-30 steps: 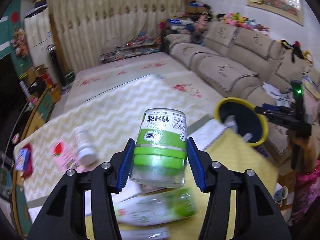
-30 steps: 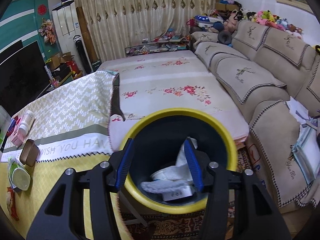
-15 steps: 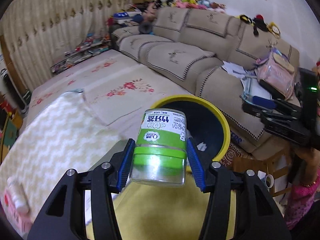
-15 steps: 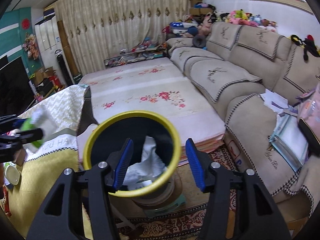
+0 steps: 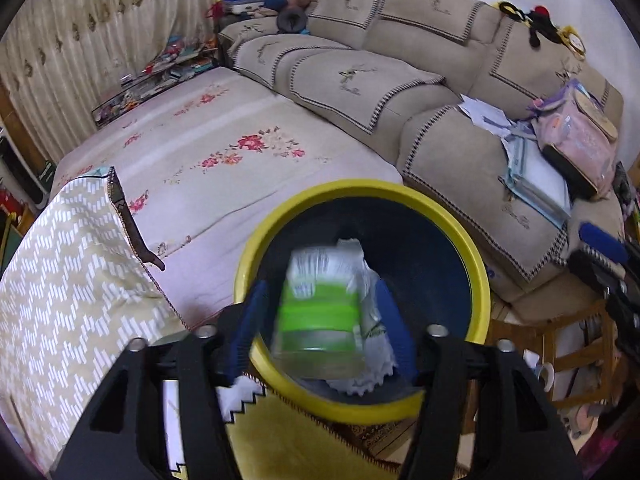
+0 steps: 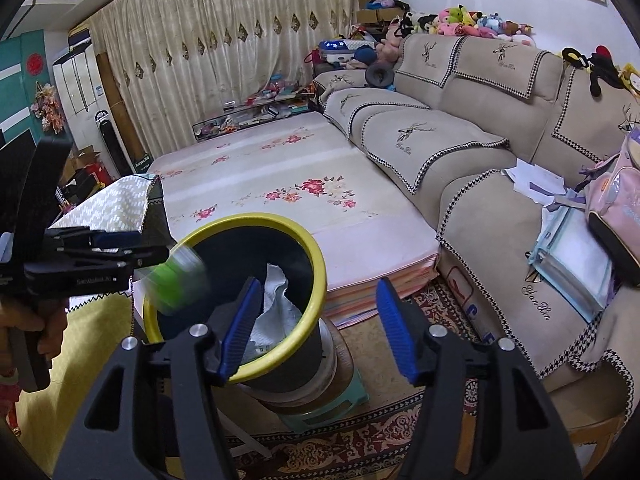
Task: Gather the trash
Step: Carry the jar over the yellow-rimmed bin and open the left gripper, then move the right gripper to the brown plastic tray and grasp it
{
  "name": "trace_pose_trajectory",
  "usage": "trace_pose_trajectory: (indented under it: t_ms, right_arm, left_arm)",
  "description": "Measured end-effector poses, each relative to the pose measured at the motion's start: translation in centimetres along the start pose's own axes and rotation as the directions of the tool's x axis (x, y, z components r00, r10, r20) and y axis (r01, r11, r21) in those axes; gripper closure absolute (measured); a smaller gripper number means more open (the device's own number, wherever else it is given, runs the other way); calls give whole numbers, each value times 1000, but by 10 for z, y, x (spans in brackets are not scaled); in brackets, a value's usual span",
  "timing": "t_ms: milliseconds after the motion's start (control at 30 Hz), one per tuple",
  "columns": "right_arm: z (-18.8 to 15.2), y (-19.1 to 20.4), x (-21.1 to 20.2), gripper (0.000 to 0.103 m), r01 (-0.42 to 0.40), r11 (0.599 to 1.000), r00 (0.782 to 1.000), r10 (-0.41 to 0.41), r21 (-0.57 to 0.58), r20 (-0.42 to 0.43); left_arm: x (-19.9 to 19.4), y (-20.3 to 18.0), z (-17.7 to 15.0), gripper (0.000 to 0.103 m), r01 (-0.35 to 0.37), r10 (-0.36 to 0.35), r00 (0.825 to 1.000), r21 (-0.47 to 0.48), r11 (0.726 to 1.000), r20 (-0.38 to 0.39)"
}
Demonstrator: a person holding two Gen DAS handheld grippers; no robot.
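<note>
A clear plastic jar [image 5: 318, 312] with a green band drops, blurred, just over the yellow-rimmed bin [image 5: 478, 264]. The left gripper [image 5: 320, 324] has just opened, its pads clear of the jar. The jar looks light, stiff and slick, best gripped across the banded middle; the right gripper [image 6: 316, 328], also just widened, holds nothing beside the bin.

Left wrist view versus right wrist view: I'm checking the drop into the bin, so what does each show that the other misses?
Only the left wrist view shows the green-banded jar, blurred, loose between the just-widened fingers of the left gripper. Only the right wrist view shows the hand holding that gripper, the stool under the bin, and the right gripper with nothing in it. Both show the yellow-rimmed bin and the crumpled paper inside.
</note>
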State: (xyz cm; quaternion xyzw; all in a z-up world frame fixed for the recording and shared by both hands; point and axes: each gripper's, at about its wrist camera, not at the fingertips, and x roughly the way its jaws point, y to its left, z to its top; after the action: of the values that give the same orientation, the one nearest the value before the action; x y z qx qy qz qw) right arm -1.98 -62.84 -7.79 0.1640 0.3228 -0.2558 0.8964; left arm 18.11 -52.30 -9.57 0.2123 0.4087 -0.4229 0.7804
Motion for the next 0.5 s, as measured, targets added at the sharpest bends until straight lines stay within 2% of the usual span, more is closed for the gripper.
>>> trace_pose_trajectory:
  t_ms: [33, 133, 267, 500]
  right_arm:
    - [-1, 1, 0, 45, -1, 1000, 1000, 1, -1, 0]
    - [-2, 5, 0, 45, -8, 1000, 1000, 8, -4, -2]
    - [-5, 17, 4, 45, -32, 999, 999, 32, -17, -14]
    - [-10, 66, 16, 45, -123, 989, 991, 119, -84, -57]
  left_arm:
    - [-2, 1, 2, 33, -4, 4, 1000, -10, 1000, 13]
    - [-24, 5, -1, 33, -23, 24, 998, -20, 1000, 56]
    - [-77, 10, -13, 30, -49, 53, 989, -32, 998, 138]
    - [-180, 33, -65, 18, -115, 142, 954, -114, 987, 265]
